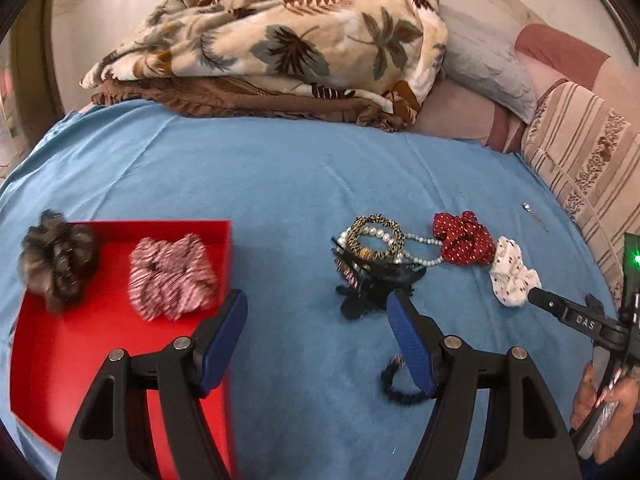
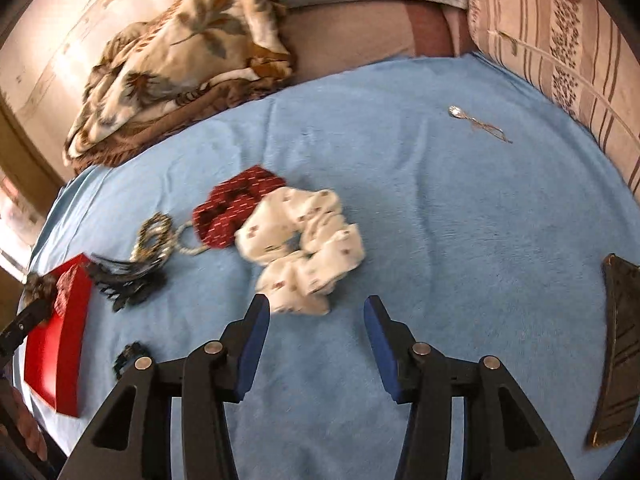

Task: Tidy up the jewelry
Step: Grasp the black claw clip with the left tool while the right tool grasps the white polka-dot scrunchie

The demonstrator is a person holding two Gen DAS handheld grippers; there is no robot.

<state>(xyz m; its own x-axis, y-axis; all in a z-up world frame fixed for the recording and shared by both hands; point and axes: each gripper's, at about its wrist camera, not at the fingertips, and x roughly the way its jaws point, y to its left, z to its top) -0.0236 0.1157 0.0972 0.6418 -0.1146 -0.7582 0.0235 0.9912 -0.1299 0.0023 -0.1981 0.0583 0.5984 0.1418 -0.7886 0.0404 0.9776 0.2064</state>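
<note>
A red tray (image 1: pixel 60 360) lies on the blue bedsheet at the left; it also shows in the right wrist view (image 2: pixel 56 360). It holds a pink striped scrunchie (image 1: pixel 172 276), and a grey furry scrunchie (image 1: pixel 56 260) sits on its far left rim. My left gripper (image 1: pixel 316 308) is open and empty, between the tray and a pile of black hair claws (image 1: pixel 372 284), a leopard bangle (image 1: pixel 374 236) and a pearl string (image 1: pixel 420 258). A red dotted scrunchie (image 1: pixel 464 244) and a white dotted scrunchie (image 2: pixel 304 240) lie to the right. My right gripper (image 2: pixel 316 312) is open, just short of the white scrunchie.
A small black hair tie (image 1: pixel 400 388) lies by my left gripper's right finger. A silver pendant (image 2: pixel 476 122) lies far right on the sheet. A folded leaf-print blanket (image 1: pixel 280 40) and pillows (image 1: pixel 580 152) line the back and right. A dark flat object (image 2: pixel 618 360) lies at the right edge.
</note>
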